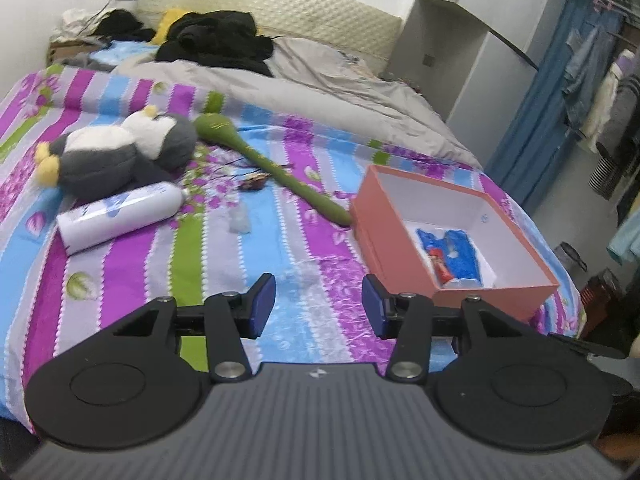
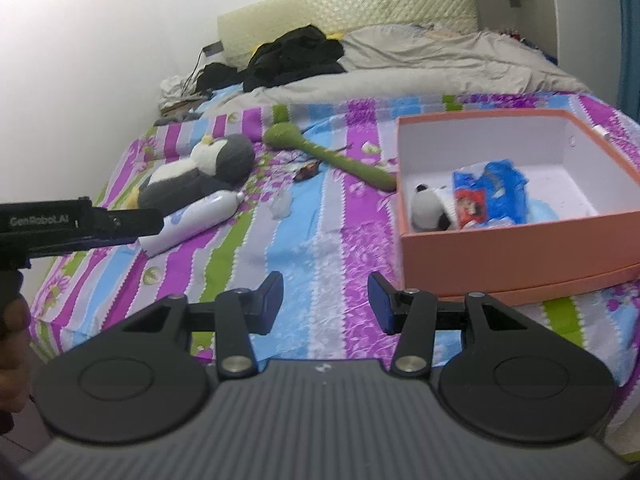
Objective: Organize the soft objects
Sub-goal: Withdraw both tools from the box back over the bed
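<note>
A grey and white plush penguin (image 1: 120, 148) (image 2: 200, 172) lies on the striped bed sheet, with a white bottle (image 1: 120, 214) (image 2: 192, 216) just in front of it. A long green plush (image 1: 272, 164) (image 2: 332, 156) stretches from the penguin toward a pink open box (image 1: 520, 296) (image 2: 520, 248). Inside the box sit a blue packet (image 1: 452, 252) (image 2: 496, 188) and a small black and white plush (image 2: 430, 208). My left gripper (image 1: 319, 306) hovers open over the sheet, left of the box, with nothing between its fingers. My right gripper (image 2: 326, 302) is open too, empty, near the box's front left corner.
A grey duvet (image 1: 340, 84) and black clothes (image 1: 220, 40) cover the head of the bed by the padded headboard (image 2: 340, 4). A wardrobe with hanging clothes (image 1: 600, 80) stands to the right. The left gripper's body (image 2: 80, 224) and a hand (image 2: 14, 336) show at the right wrist view's left edge.
</note>
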The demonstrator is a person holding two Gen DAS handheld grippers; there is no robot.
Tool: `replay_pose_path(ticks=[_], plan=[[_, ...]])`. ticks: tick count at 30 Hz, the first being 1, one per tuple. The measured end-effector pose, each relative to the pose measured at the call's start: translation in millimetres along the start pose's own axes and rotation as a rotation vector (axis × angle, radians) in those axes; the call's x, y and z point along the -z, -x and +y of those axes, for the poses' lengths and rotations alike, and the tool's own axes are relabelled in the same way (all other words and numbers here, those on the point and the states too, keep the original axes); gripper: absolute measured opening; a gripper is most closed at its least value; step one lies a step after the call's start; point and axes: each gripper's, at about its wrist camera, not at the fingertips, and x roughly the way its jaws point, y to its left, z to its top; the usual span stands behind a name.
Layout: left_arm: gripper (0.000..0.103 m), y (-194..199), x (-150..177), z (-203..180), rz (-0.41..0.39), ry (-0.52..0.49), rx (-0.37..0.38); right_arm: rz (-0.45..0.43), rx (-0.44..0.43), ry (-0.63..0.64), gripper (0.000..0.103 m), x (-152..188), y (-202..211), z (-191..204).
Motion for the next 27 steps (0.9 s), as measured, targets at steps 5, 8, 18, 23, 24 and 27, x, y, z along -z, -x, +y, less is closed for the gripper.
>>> replay_pose_path(ticks=[5,8,18,23,24,27], plan=[[0.054,-17,2,25,0.034,0.023,-0.04,0.016,-0.02,-0.007,0.05,-2,-23,7],[0.054,-28,-1,38,0.034,0.019,-0.057,0.017,-0.028,0.001,0.05,-7,-35,11],[0.055,-76,-10,84,0.048,0.073,-0.104,0.022,-0.044,0.042,0.05,-28,-81,13],[0.055,-110,-11,98,0.054,0.085,-0.088,0.023,-0.042,0.046,0.05,-36,-110,13],[0.055,-117,-10,101,0.056,0.085,-0.086,0.023,-0.046,0.049,0.05,-37,-116,14],[0.055,-141,-8,109,0.075,0.079,-0.088,0.023,-0.059,0.045,0.05,-43,-135,13]])
